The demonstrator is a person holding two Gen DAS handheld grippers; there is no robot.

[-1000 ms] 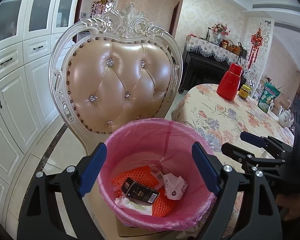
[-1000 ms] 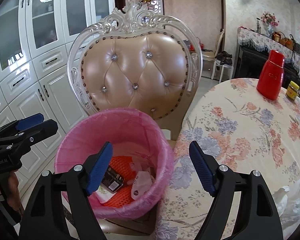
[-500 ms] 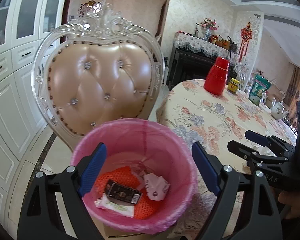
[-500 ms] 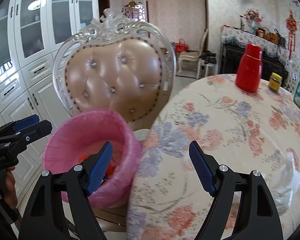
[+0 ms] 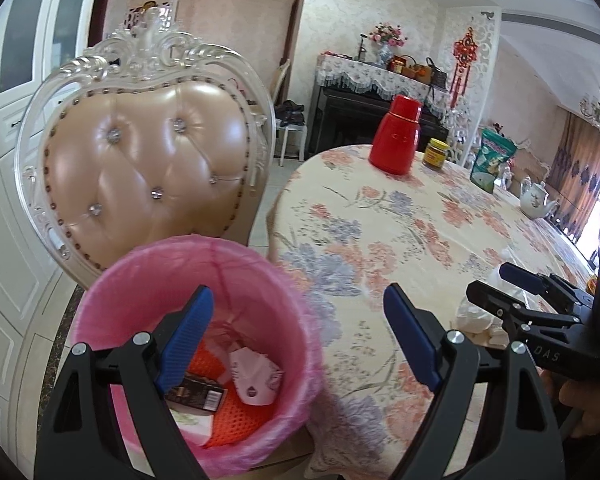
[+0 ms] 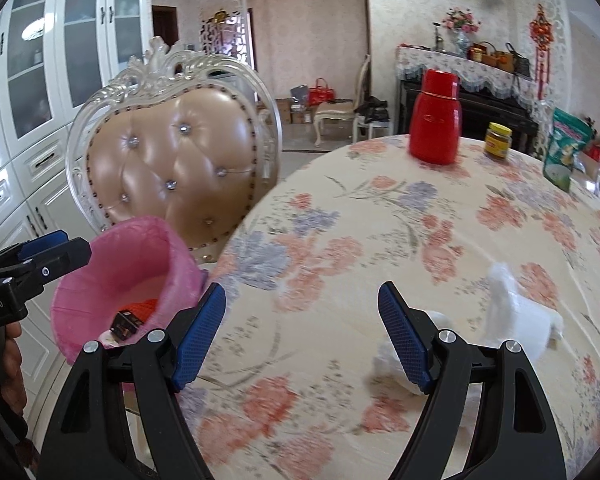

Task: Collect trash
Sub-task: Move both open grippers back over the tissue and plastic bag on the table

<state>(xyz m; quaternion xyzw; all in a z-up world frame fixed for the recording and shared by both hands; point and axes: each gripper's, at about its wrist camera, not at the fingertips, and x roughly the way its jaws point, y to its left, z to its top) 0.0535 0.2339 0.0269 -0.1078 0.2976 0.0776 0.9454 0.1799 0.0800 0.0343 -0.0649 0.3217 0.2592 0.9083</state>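
Both tongs wide, nothing held: left gripper [image 5: 298, 334] over the pink-lined bin [image 5: 152, 264] on the tufted chair [image 5: 148, 160]; right gripper [image 6: 302, 330] above the floral tablecloth [image 6: 380, 220]. Crumpled white tissues [image 6: 516, 316] lie just beyond. Farther: red flask [image 6: 436, 120], jar [image 6: 498, 140].

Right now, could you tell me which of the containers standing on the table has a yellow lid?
The small jar: it has a yellow lid and stands just right of the taller, all-red flask; the teapot is white.
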